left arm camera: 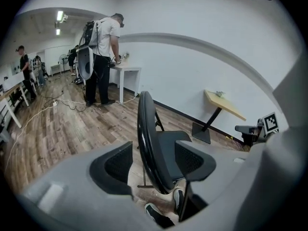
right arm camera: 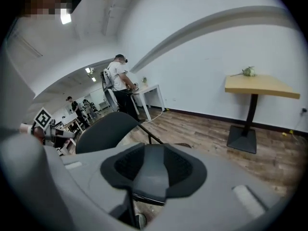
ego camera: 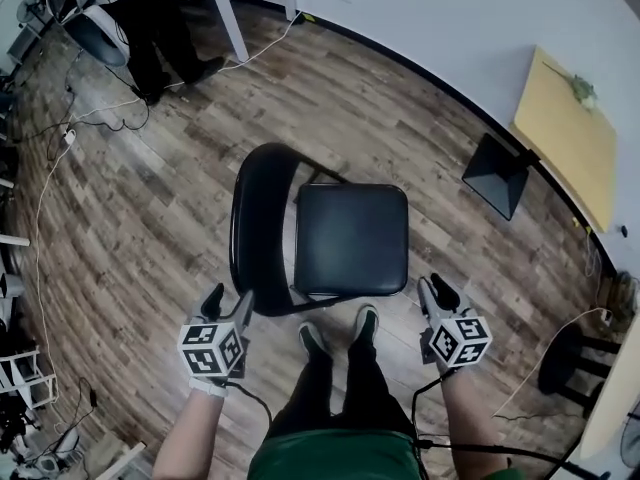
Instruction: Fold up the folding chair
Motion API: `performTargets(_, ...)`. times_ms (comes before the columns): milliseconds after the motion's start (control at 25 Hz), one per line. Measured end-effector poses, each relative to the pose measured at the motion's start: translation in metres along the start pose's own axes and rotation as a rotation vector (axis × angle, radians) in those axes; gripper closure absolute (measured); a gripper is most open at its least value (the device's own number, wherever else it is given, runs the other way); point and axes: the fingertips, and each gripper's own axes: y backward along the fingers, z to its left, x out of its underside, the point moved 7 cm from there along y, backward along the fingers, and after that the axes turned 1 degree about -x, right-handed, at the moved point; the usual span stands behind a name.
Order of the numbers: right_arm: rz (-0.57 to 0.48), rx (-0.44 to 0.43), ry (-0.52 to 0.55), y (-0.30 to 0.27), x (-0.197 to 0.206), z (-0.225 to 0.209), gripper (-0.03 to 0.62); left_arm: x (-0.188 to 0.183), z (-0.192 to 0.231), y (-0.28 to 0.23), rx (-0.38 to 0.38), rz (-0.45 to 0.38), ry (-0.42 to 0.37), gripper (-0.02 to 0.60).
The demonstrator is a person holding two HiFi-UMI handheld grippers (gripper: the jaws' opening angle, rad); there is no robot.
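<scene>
A black folding chair (ego camera: 350,238) stands unfolded on the wood floor, its backrest (ego camera: 255,228) to the left of the seat in the head view. My left gripper (ego camera: 229,300) hangs near the backrest's near end, jaws wide open and empty. In the left gripper view the backrest (left arm camera: 147,138) shows edge-on beyond the open left gripper (left arm camera: 153,163), apart from its pads. My right gripper (ego camera: 437,288) is off the seat's near right corner, its jaws a narrow gap apart with nothing between. The right gripper view shows the chair (right arm camera: 103,131) beyond the right gripper (right arm camera: 151,167).
My shoes (ego camera: 340,330) stand at the chair's near edge. A small yellow table (ego camera: 565,133) on a black base stands by the wall at right. A person (ego camera: 150,18) stands at a white table far left. Cables (ego camera: 60,148) trail over the floor at left.
</scene>
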Motion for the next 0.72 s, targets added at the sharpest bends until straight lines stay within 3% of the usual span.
performTargets(40, 0.021, 0.0, -0.016, -0.01, 0.007, -0.012, 0.447, 0.001, 0.0, -0.006, -0.011, 0.011, -0.004, 0.296)
performTargets(360, 0.242, -0.06, -0.129, -0.088, 0.093, -0.106, 0.297, 0.018, -0.005, -0.038, -0.042, 0.08, 0.044, 0.295)
performTargets(520, 0.346, -0.169, -0.302, -0.119, 0.143, -0.14, 0.296, 0.027, -0.012, -0.053, -0.068, 0.082, 0.059, 0.293)
performTargets(720, 0.407, -0.179, -0.337, -0.151, 0.189, -0.172, 0.295, 0.039, -0.014, -0.064, -0.103, 0.096, 0.076, 0.295)
